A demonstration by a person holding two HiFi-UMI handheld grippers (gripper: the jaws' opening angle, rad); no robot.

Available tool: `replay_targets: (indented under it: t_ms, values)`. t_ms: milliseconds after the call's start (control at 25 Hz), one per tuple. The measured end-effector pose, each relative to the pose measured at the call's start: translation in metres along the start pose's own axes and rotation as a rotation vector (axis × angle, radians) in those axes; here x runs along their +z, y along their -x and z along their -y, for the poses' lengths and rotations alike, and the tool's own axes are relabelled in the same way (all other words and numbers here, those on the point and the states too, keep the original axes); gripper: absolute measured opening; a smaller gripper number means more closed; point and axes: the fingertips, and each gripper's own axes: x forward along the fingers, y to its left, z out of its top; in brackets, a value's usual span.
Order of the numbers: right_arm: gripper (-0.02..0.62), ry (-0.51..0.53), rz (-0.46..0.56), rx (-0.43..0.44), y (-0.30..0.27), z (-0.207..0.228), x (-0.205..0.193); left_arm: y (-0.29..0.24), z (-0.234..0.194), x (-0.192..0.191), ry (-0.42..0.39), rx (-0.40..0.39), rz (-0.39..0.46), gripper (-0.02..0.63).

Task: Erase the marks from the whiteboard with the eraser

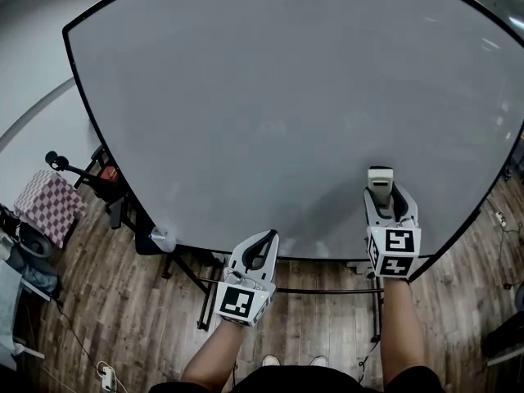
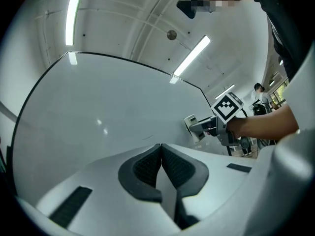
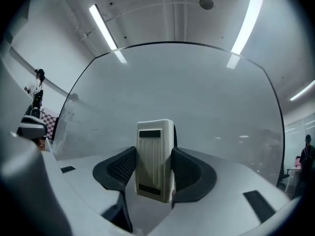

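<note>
The big black-framed whiteboard point(image 1: 278, 97) fills most of the head view, and its surface looks clean from here. My right gripper point(image 1: 385, 196) is shut on a white eraser point(image 1: 380, 178), which it holds against the board's lower right part. In the right gripper view the ribbed eraser point(image 3: 155, 159) stands upright between the dark pads point(image 3: 120, 167), facing the whiteboard point(image 3: 172, 92). My left gripper point(image 1: 268, 237) hangs by the board's bottom edge, shut on nothing. In the left gripper view a short faint stroke point(image 2: 147, 137) shows on the whiteboard point(image 2: 98, 117), just above the closed left gripper point(image 2: 161, 149).
The board's stand point(image 1: 196, 289) rests on a wooden floor point(image 1: 123, 318). A chair with a checkered cushion point(image 1: 47, 203) and dark gear stand at the left. A power strip point(image 1: 106, 375) and cables lie near the lower left. The person's shoes point(image 1: 291, 360) show below.
</note>
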Motion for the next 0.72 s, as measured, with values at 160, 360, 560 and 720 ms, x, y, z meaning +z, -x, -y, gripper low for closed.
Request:
replay_targets:
  t_ms: [160, 360, 560, 720]
  values:
    - [0.252, -0.049, 0.006, -0.025, -0.011, 0.003, -0.001, 0.005, -0.011, -0.005, -0.01, 0.031, 0.003, 0.02]
    - [0.25, -0.056, 0.014, -0.025, -0.025, -0.018, -0.002, 0.012, -0.024, -0.008, -0.018, 0.041, 0.004, 0.02]
    - [0.25, -0.091, 0.029, -0.024, -0.029, -0.033, 0.003, 0.018, -0.037, -0.011, -0.009, 0.047, -0.01, 0.02]
    - [0.249, -0.11, 0.042, 0.007, -0.035, -0.053, 0.007, 0.018, -0.045, -0.015, -0.014, 0.057, -0.012, 0.02]
